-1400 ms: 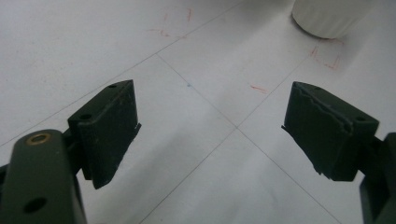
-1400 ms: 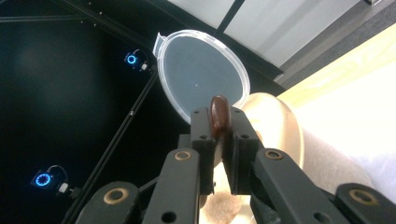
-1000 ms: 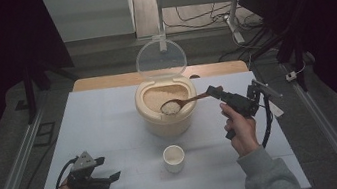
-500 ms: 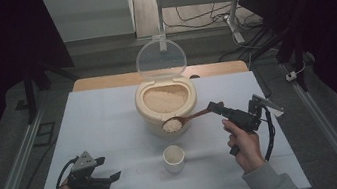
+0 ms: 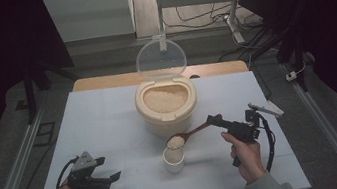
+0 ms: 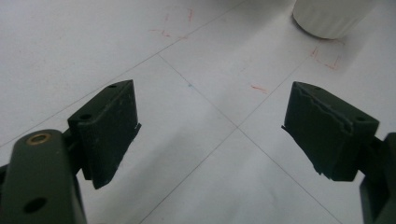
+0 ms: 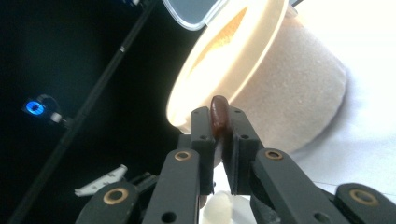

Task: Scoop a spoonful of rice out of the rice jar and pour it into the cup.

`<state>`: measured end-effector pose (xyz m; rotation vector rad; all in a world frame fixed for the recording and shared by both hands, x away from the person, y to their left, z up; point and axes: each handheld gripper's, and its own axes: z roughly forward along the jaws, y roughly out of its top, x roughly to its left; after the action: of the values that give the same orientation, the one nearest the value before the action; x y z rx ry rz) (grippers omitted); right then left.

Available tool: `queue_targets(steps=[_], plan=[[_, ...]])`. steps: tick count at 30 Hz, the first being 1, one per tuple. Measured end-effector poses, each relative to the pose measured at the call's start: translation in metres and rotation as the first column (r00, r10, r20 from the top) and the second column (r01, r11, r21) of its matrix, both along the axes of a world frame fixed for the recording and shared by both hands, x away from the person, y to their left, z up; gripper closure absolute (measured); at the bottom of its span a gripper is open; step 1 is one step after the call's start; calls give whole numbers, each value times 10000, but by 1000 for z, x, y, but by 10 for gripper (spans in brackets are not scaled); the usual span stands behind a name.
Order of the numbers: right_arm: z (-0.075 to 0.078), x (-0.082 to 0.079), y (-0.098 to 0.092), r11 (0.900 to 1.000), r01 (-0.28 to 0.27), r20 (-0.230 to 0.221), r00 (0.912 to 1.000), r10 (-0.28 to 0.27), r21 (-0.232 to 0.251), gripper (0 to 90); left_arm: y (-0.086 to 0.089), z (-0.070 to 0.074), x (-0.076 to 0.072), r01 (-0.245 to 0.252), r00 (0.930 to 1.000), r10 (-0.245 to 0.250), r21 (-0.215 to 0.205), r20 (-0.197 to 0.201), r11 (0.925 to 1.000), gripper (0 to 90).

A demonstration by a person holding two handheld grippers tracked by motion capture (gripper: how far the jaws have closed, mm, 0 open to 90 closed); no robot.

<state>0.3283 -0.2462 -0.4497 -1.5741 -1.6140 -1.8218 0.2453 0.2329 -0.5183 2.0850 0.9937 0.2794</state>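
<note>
**Rice transfer: loaded spoon over cup, tip pending**

Right gripper [image 5: 217,122], fingers [image 7: 201,135] pinching the handle end of the brown wooden spoon [image 5: 188,134]; handle seen edge-on between the pads in the right gripper view. Spoon bowl heaped with white rice grains [image 5: 175,142], poised directly above the small white ribbed cup [image 5: 174,160], just clear of its rim as far as the high view allows. Cup just in front of the beige round rice container [image 5: 166,106], clear hinged lid [image 5: 160,58] standing open behind it. Left gripper [image 5: 99,175] well to the left of the cup, resting low on the white table [image 5: 99,115], fingers [image 6: 109,126] spread with nothing between them.

To do this step well: keep the pinch firm so the handle cannot swivel; centre the spoon bowl over the cup mouth before rolling; roll slowly about the handle axis so grains slide off the near edge into the cup, not past the rim; stay low to limit scatter. Narrow cup likely to tip if knocked, so no contact with the rim.

Versus one second ago: spoon then over the rice container, level with its mouth; since carried forward and down to the cup, load intact. Left gripper and cup unmoved.
</note>
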Motion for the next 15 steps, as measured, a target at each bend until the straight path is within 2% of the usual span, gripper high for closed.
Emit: queue_targets(steps=[5,10,15], plan=[[-1,1,7,9975,-187,187,9996,200,-686,829,1,0,0,-15,10000,15,-13,-21,10000,173],[0,0,12,9927,-244,503,9983,305,-1179,829,1,0,0,-10,10000,10,-7,-38,10000,173],[9,-5,16,9831,-310,1325,9896,555,-1806,829,1,-1,0,-16,10000,16,10,-19,10000,173]])
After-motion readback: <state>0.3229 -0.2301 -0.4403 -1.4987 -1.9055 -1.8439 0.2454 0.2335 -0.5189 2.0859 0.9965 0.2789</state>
